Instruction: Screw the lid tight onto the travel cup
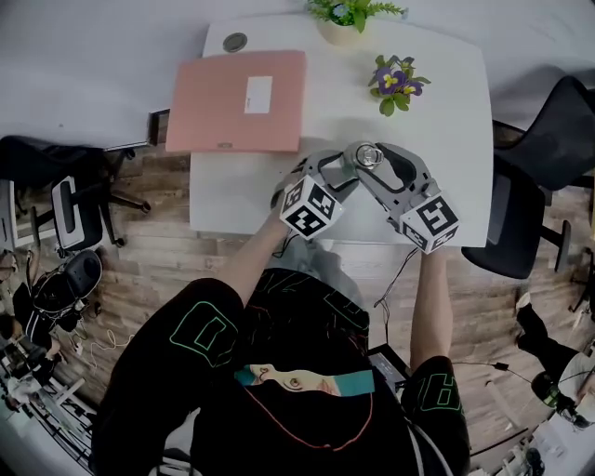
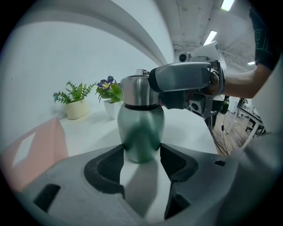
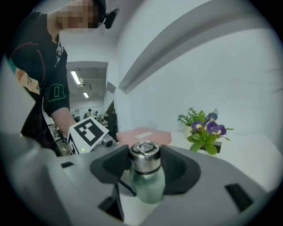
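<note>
The left hand-held gripper (image 2: 140,152) has its jaws closed on the lower body of the travel cup (image 2: 141,128). One dark pad presses each side of the green wall, and the jaws stand rather wide because the body is wide. The right hand-held gripper (image 3: 145,160) comes from the other side and holds the lid (image 3: 144,152), a steel cap with a ring on top. Its pads touch the lid on the left and on the right. In the left gripper view the grey body of the right hand-held gripper reaches across the top of the cup and hides the right part of the lid.

The cup is upright, with the lid on its mouth. It is on the front half of the worktop (image 1: 446,93), about halfway between the left and right edges. In the head view the two marker cubes are near the front edge.

Behind the cup, toward the far edge, a small pot with purple flowers (image 1: 396,84) stands well apart from it. A green plant in a cream pot (image 1: 349,17) stands at the far edge. A pink folder (image 1: 240,100) with a white label lies flat on the far left part of the worktop, and it reaches over the left edge. A small round dark disc (image 1: 234,42) lies near the far left corner.

A black chair (image 1: 558,149) stands on the wooden floor just beside the right edge.
</note>
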{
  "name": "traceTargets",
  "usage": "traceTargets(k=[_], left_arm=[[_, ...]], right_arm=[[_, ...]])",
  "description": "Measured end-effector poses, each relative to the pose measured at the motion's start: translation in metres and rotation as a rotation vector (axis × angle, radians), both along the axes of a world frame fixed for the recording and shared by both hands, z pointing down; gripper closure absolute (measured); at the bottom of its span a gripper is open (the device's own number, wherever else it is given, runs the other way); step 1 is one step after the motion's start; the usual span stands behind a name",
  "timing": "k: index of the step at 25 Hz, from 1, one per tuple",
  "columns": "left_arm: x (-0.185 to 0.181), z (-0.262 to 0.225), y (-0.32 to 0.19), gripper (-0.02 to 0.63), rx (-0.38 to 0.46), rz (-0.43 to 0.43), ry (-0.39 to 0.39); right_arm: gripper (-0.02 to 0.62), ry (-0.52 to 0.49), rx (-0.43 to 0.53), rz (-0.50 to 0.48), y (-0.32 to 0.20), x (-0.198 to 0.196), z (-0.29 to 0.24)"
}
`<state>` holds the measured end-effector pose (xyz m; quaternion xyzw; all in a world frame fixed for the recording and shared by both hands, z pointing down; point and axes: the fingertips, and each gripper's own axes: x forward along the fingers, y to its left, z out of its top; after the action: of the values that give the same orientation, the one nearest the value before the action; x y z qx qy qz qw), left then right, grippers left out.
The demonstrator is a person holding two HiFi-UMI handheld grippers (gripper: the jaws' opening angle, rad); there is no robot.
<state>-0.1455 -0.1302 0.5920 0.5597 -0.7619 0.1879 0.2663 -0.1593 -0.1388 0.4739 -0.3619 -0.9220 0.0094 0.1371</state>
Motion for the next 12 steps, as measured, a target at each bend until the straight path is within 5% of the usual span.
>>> traceTargets(k=[12], left_arm=[[0.0, 0.0021, 0.001, 0.339, -0.006, -0.015, -0.002]], right_arm=[[0.364, -0.083, -0.141, 0.561, -0.0075, 0.0041, 0.0044]])
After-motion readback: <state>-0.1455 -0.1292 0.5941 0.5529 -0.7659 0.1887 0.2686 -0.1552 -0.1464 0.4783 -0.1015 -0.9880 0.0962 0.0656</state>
